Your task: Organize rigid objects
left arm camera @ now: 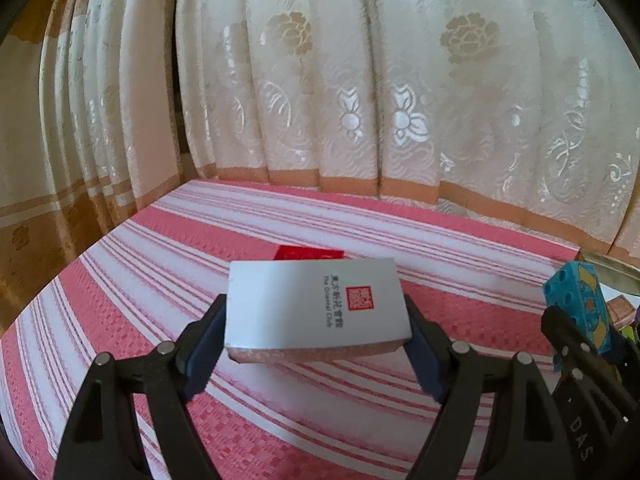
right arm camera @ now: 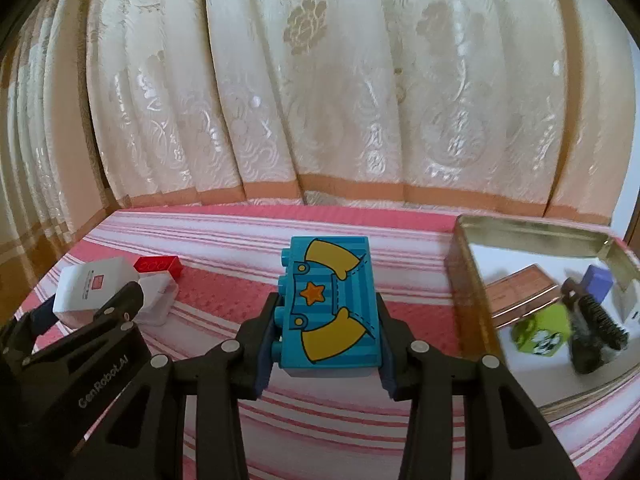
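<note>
At nine o'clock the left gripper [left arm camera: 316, 344] clamps the white box [left arm camera: 316, 306] across its width, lifted off the striped cloth [left arm camera: 160, 248], with a red brick [right arm camera: 158, 266] behind it. At centre the right gripper [right arm camera: 326, 340] pinches the blue toy block [right arm camera: 330, 306] by its sides, apparently bound for the open tin [right arm camera: 464, 280] at three o'clock, which already holds small items.

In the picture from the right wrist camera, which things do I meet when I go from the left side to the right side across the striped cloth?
Left claw holding the white box → red block → blue block in the right claw → metal tin → green cube → black brush.
</note>
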The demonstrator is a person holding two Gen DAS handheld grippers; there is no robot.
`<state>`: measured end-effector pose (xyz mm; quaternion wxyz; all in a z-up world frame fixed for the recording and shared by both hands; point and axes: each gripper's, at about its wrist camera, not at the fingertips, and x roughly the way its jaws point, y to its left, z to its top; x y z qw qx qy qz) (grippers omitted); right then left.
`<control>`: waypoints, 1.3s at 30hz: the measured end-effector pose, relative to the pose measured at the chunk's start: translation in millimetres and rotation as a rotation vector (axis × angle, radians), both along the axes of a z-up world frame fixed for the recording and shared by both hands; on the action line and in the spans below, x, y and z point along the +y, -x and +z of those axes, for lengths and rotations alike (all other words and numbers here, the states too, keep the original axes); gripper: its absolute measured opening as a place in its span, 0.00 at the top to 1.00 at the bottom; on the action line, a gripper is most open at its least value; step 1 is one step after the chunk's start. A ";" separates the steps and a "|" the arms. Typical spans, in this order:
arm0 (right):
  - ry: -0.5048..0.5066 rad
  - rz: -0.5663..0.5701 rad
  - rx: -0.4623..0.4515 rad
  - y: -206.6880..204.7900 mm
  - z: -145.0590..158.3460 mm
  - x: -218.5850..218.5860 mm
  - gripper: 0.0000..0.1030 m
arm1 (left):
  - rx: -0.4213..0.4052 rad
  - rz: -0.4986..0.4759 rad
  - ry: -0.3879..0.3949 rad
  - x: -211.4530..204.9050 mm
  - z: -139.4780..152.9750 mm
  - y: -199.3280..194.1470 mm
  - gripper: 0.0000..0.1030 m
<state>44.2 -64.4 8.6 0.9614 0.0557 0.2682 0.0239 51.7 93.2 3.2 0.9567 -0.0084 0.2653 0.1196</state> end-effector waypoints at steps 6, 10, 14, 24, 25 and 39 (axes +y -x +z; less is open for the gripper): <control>0.025 -0.015 -0.037 8.5 3.7 -3.1 0.56 | -0.047 -0.032 -0.010 -7.2 3.8 5.7 0.21; 0.042 -0.019 -0.059 15.1 5.1 -5.1 0.56 | -0.068 -0.051 -0.011 -10.6 5.5 8.0 0.21; 0.047 -0.020 -0.071 21.2 7.2 -6.7 0.56 | -0.085 -0.078 0.002 -12.7 7.1 10.2 0.21; 0.013 -0.021 -0.097 36.2 11.9 -25.1 0.56 | -0.126 -0.140 0.005 -26.5 10.0 18.4 0.21; 0.011 -0.022 -0.098 37.9 12.1 -26.9 0.56 | -0.127 -0.142 0.004 -28.3 10.0 18.9 0.21; -0.009 -0.014 -0.130 48.1 16.8 -42.3 0.56 | -0.139 -0.148 0.010 -39.7 11.0 24.7 0.21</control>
